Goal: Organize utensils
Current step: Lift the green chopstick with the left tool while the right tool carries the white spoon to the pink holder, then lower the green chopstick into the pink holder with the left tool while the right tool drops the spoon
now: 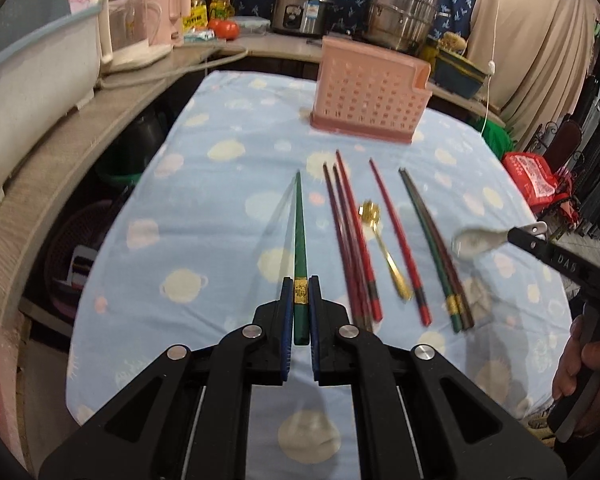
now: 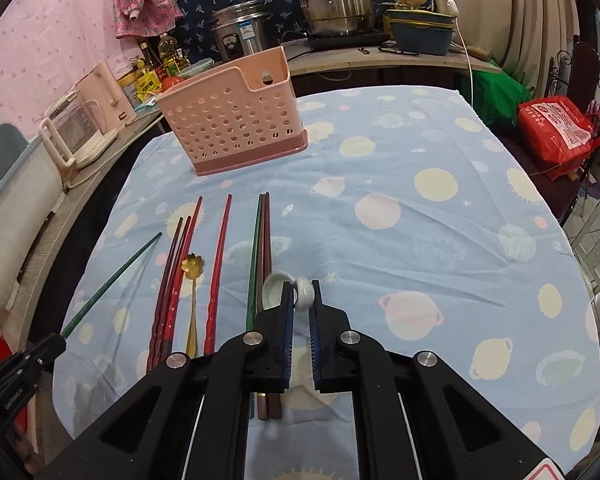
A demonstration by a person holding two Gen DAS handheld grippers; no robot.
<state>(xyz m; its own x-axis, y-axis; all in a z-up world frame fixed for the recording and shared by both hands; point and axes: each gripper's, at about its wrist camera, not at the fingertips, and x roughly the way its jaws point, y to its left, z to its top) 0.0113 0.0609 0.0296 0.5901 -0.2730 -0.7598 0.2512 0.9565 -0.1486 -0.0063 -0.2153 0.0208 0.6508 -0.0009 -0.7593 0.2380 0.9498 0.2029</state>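
Two hand-held grippers hang over a worktop covered with a pale blue cloth (image 2: 420,152) printed with planets and suns. The left gripper (image 1: 300,296) is clamped on a green chopstick (image 1: 299,240) near its thick, gold-banded end; the chopstick runs straight forward from between the blue pads, its thin tip pointing towards the far end of the worktop and raised clear of the cloth, where its shadow falls to the left. The right gripper (image 2: 302,300) is closed on the handle of a white ceramic spoon (image 2: 288,288), whose bowl sticks out to the left of the fingertips, held above the cloth. Between the two grippers, more utensils lie flat in a loose row, all lengthwise: a bunch of dark red chopsticks (image 2: 176,272), a gold spoon with a flower-shaped bowl (image 2: 192,292) just beside them, a single red chopstick (image 2: 218,272), then a green and two brown chopsticks (image 2: 262,248) lying close together, partly under the right gripper. Beyond the row, well apart from both grippers, a pink perforated utensil holder (image 2: 232,124) stands upright on its darker base. A person's hand (image 1: 584,372) grasps the right gripper's handle at the edge of the left view.
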